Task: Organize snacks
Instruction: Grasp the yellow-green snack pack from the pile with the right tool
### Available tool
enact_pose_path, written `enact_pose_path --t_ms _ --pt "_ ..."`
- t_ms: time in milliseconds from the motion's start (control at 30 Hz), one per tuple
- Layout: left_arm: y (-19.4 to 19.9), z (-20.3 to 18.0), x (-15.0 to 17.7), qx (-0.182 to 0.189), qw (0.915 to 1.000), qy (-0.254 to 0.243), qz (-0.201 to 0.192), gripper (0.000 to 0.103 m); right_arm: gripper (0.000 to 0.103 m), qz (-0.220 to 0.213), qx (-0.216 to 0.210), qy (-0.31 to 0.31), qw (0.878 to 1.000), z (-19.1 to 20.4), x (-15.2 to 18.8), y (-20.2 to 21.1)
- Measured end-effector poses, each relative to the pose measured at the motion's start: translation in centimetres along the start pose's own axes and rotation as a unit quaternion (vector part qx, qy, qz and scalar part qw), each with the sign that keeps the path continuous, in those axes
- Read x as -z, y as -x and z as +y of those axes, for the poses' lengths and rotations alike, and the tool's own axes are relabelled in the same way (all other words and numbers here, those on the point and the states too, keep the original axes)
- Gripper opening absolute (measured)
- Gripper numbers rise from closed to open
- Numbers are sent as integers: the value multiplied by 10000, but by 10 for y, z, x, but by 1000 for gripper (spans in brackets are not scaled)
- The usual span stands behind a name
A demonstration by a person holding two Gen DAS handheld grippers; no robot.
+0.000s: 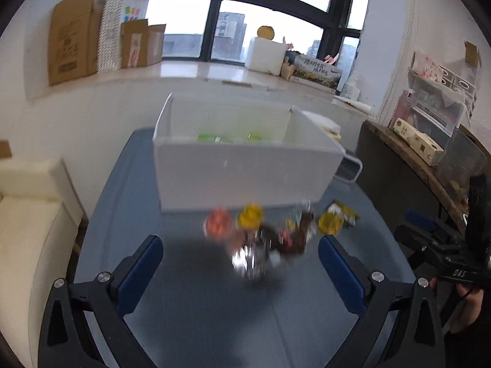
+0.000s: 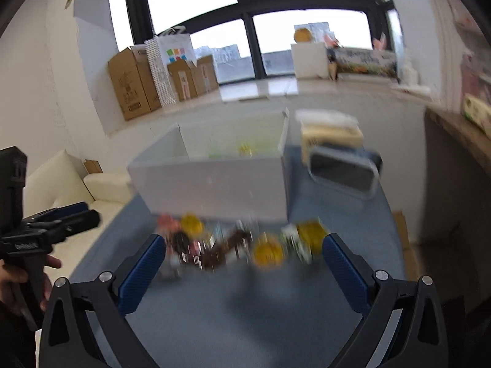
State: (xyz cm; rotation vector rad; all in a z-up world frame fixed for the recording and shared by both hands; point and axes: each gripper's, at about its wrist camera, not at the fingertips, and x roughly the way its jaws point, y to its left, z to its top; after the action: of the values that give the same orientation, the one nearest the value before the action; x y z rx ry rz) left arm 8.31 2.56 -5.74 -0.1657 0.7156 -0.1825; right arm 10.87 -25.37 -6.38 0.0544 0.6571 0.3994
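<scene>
Both views are smearing with motion blur, so the snack wrappers are showing only as patches of colour. You are holding your left gripper (image 1: 241, 253) over the blue table (image 1: 190, 306) with its blue-padded fingers (image 1: 139, 271) spread wide and nothing between them. Just beyond them the snacks (image 1: 270, 236) are lying in a loose heap: pink, yellow, silver and brown, with brands unreadable. Behind the heap the white bin (image 1: 242, 178) is standing open; something green is showing inside it, too blurred to name. Your right gripper (image 2: 244, 253) is also gaping wide and holding nothing, with the heap just past its tips. At the right, a grey container (image 2: 343, 171) is sitting beside the bin, contents unclear.
</scene>
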Motion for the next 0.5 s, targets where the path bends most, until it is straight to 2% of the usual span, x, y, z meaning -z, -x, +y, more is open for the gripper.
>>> enact_pose_path --t_ms 167,233,333,500 --pt "8 -3 32 106 9996 160 196 103 103 340 103 -377 9987 -16 42 -3" --pt "9 -6 36 115 9996 120 239 103 103 446 166 -460 9978 -21 47 -8" --pt "12 -9 39 103 9996 47 241 103 103 441 271 -616 9968 -33 41 -17" --pt "12 -12 40 140 9996 52 250 103 103 427 464 -1267 9899 -70 11 -44"
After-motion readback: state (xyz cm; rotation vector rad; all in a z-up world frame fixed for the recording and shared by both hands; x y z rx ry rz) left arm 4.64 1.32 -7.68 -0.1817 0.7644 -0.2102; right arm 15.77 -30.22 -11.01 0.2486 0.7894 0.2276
